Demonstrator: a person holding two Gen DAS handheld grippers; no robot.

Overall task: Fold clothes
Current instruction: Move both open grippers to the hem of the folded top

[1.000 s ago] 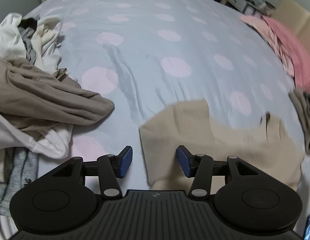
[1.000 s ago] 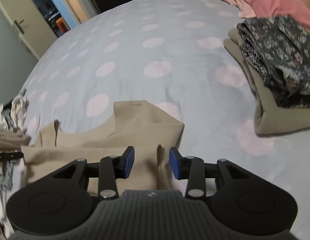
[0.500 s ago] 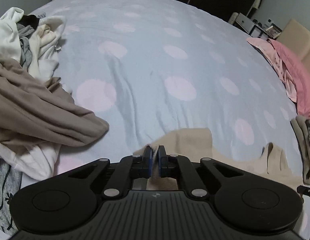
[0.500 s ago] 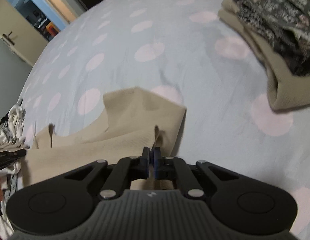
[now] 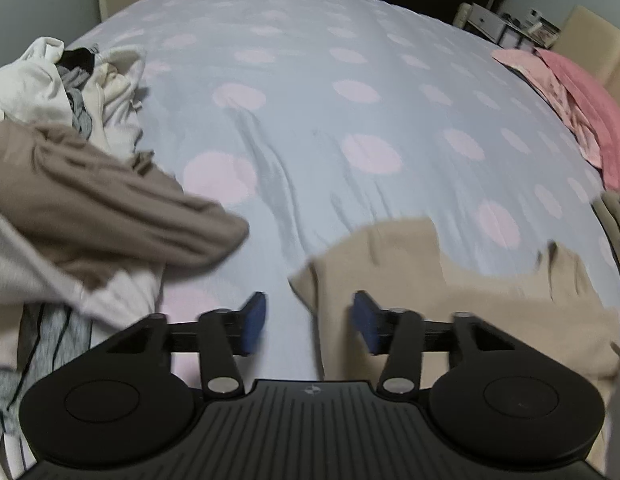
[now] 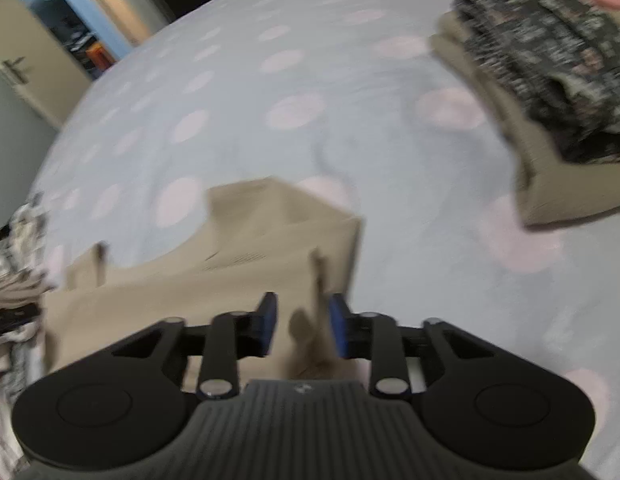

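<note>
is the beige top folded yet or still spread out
Spread out. The beige top lies flat on the bedspread, neckline curve and both shoulder straps showing, no layer doubled over. Its lower part is out of view.

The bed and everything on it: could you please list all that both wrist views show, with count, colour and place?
Bedspread: one, pale blue with pink dots, under everything.
Beige top: one, beige, spread flat at the near edge, beneath both grippers.
Unfolded pile: one heap, white, grey and brown garments, left side.
Folded stack: one, a dark patterned garment on a beige one, right side.
Pink fabric: pink, far right edge; count unclear.
Door: one, beige, far left background.
Left gripper: black with blue pads, jaws opening, over the top's left edge, gripping nothing.
Right gripper: same colours, jaws opening, a raised crease of the top between them.
</note>
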